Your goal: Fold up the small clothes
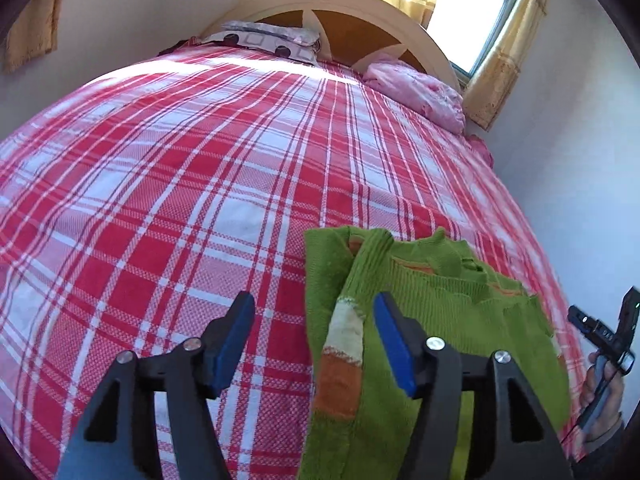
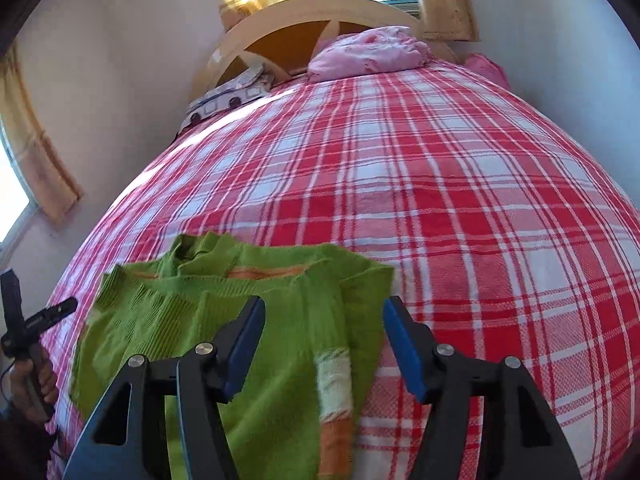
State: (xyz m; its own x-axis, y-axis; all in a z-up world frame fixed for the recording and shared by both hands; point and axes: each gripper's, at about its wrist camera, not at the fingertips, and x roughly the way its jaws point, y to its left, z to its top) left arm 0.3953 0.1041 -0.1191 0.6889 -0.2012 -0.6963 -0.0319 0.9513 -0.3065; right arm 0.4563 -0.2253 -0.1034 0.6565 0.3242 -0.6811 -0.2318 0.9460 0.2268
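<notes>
A small green knit sweater (image 1: pixel 460 312) with white and orange sleeve bands lies partly folded on the red and white plaid bed cover (image 1: pixel 180 200). It also shows in the right wrist view (image 2: pixel 208 320). My left gripper (image 1: pixel 314 316) is open, just above the sweater's left edge and a folded-in sleeve. My right gripper (image 2: pixel 324 320) is open, above the sweater's right side and its banded sleeve (image 2: pixel 334 384). Neither holds anything. The right gripper shows at the right edge of the left wrist view (image 1: pixel 608 332), the left gripper at the left edge of the right wrist view (image 2: pixel 28 328).
A patterned pillow (image 1: pixel 268 40) and a bundled pink quilt (image 1: pixel 420 88) lie at the wooden headboard (image 1: pixel 352 24). A curtained window (image 1: pixel 480 12) is behind it. White walls flank the bed. Plaid cover (image 2: pixel 460 200) stretches beyond the sweater.
</notes>
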